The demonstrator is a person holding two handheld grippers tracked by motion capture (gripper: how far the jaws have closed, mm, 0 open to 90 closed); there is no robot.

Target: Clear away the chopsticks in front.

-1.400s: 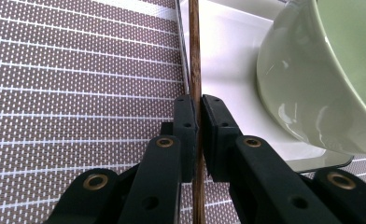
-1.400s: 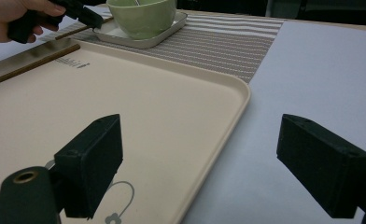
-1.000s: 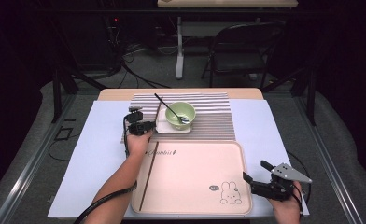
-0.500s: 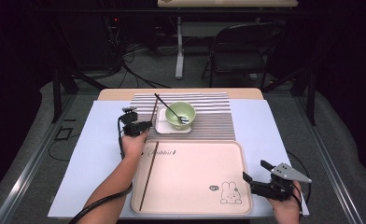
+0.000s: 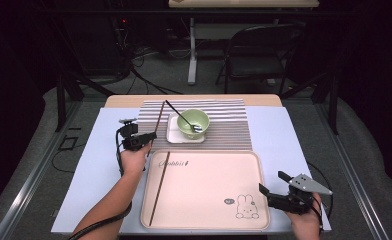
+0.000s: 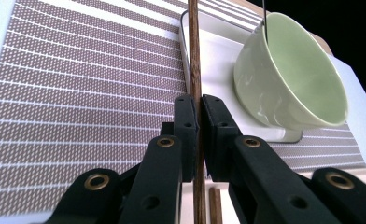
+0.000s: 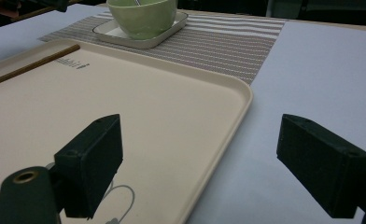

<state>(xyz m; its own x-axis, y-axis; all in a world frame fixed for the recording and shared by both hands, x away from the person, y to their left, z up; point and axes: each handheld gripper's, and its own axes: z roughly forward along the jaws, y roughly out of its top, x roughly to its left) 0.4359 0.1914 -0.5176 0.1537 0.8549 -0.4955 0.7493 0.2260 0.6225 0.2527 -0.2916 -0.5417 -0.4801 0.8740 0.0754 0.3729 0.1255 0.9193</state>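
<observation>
Chopstick [image 6: 194, 70], clamped in left hand-held gripper [image 6: 198, 121] at frame centre, may slip; right hand-held gripper [image 7: 214, 163] gapes.

Lab: dark room, cables [image 5: 134, 65], rig table [image 5: 284, 130]

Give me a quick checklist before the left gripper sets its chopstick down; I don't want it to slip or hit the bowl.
1. Left gripper jaws closed on the held chopstick: ok.
2. Held chopstick apart from the green bowl: ok, though close beside the white dish.
3. Spoon resting in the bowl, handle leaning toward the chopstick: cannot tell if it clears.
4. Second chopstick lying flat on the tray: ok.
5. Right gripper open, away at the tray's near right corner: ok.
</observation>
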